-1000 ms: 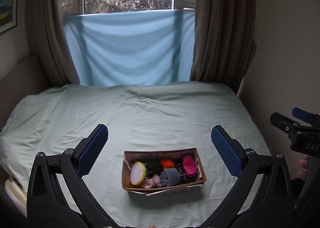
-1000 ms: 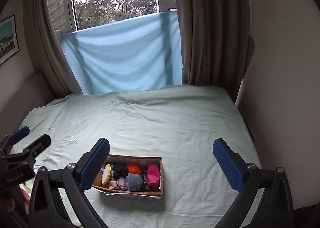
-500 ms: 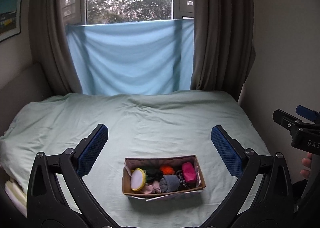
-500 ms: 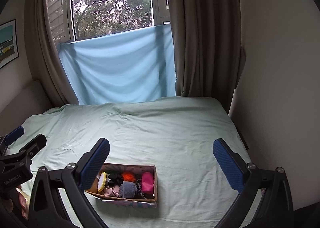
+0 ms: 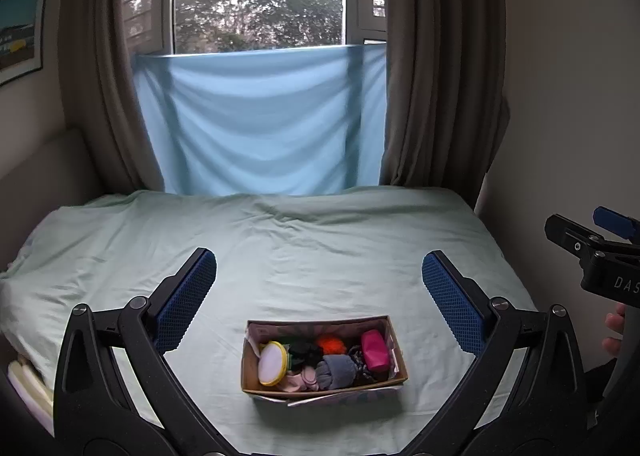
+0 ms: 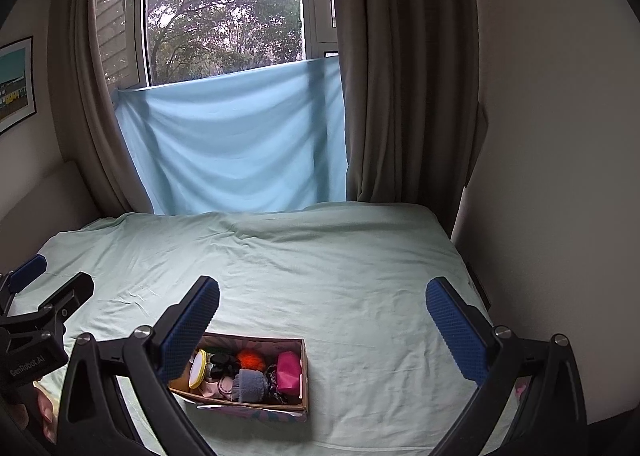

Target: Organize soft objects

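The left gripper was held with its blue-padded fingers spread wide and nothing between them. The right gripper was likewise spread and empty. Both were held above the bed, clear of everything.

Below and just ahead of the left fingers, centred in the gap between them, the cardboard box was seen resting on the pale green sheet. Its long axis ran across the gap, from one finger toward the other. From the right gripper the same box lay low and toward the left finger, partly hidden behind it.

Inside the box were packed a grey rolled sock, a pink pouch, an orange pom-pom, a round yellow-rimmed item, and some dark pieces too tangled to name.

The left gripper was judged better aligned for a straight descent; the right would need shifting leftward first.

Beyond the bed, a blue cloth hung across the window.
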Demonstrator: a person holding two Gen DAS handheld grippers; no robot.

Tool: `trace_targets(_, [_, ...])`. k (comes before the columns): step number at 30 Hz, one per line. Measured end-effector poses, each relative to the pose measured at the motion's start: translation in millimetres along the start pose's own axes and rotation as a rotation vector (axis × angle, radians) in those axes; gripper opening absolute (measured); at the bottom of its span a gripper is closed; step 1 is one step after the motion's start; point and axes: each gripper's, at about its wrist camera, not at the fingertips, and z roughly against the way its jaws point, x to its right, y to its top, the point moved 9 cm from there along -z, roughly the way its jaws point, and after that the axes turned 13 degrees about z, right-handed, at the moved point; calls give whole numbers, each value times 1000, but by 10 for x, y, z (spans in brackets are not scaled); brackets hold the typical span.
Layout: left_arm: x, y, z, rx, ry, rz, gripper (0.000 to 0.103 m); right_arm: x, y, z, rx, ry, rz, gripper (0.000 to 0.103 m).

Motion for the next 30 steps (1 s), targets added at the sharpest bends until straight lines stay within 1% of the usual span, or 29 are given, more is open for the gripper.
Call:
trace_targets(5, [-26,9,22,13,0,8,103,9,17,31,1,-19,11,103])
trace_targets(30, [-38,9,48,42,-10,23,103,41,85,116,25,-35,12,103])
